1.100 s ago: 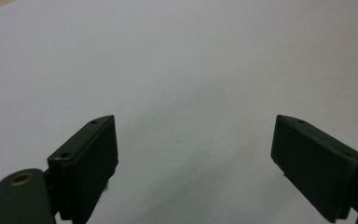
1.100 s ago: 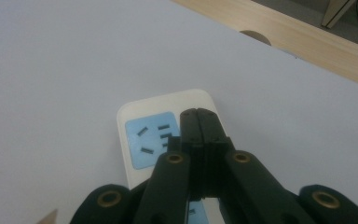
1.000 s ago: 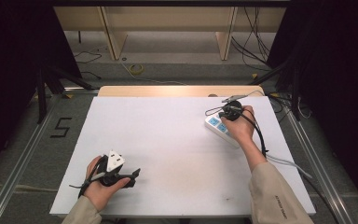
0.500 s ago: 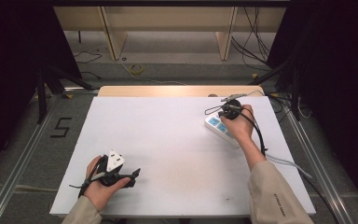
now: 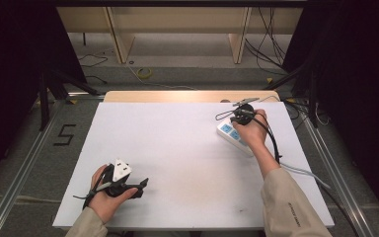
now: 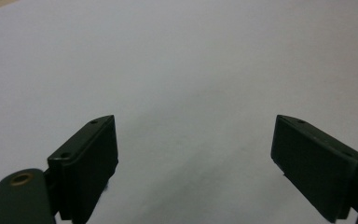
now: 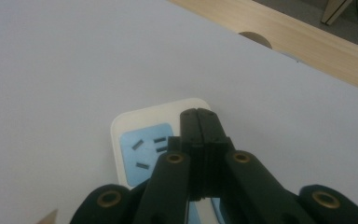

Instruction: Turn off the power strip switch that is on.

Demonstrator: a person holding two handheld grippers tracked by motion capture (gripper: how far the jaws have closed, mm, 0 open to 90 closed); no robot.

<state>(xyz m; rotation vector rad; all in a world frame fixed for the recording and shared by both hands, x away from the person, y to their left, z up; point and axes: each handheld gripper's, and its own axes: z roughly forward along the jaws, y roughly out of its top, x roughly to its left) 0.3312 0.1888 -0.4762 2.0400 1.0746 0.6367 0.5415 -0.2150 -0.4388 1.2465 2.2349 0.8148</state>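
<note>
White power strip (image 5: 233,136) is lying far right on the table (image 5: 177,148); right gripper (image 7: 199,116), jaws pressed together, is bearing on it, apparently pressing. Left gripper (image 6: 196,154) is idling wide open, near left.

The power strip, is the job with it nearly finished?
Nothing looks done yet: the power strip lies on the table with empty sockets. In hand: the right hand-held gripper, shut, sits over it. The left hand-held gripper waits open. What's left isn't clear.
</note>
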